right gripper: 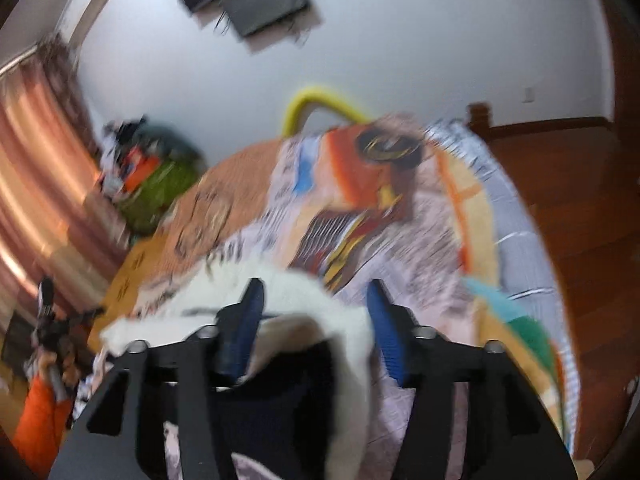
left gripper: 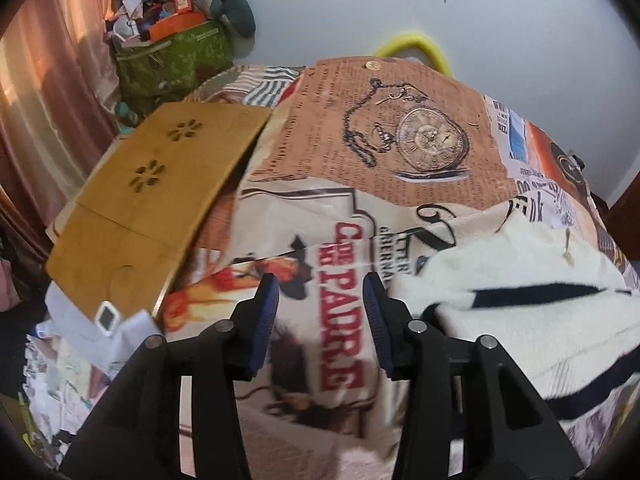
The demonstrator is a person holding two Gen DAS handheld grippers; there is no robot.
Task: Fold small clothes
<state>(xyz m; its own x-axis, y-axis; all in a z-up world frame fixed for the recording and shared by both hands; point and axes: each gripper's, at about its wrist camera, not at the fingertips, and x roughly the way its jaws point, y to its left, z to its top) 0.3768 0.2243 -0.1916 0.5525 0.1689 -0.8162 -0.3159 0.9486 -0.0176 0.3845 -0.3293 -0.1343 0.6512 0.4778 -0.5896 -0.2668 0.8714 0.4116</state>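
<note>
A fluffy white garment with dark stripes lies on the printed bedspread, to the right of my left gripper. The left gripper is open and empty, hovering over the bedspread just left of the garment's edge. In the blurred right wrist view the same white garment bulges between the fingers of my right gripper, which stands open around it. A dark part of the garment lies close under the right gripper.
A wooden lap tray sits on the bed's left side, with a small white device near it. A green bag piled with clutter stands by the curtain. A yellow hoop is behind the bed. Wooden floor lies to the right.
</note>
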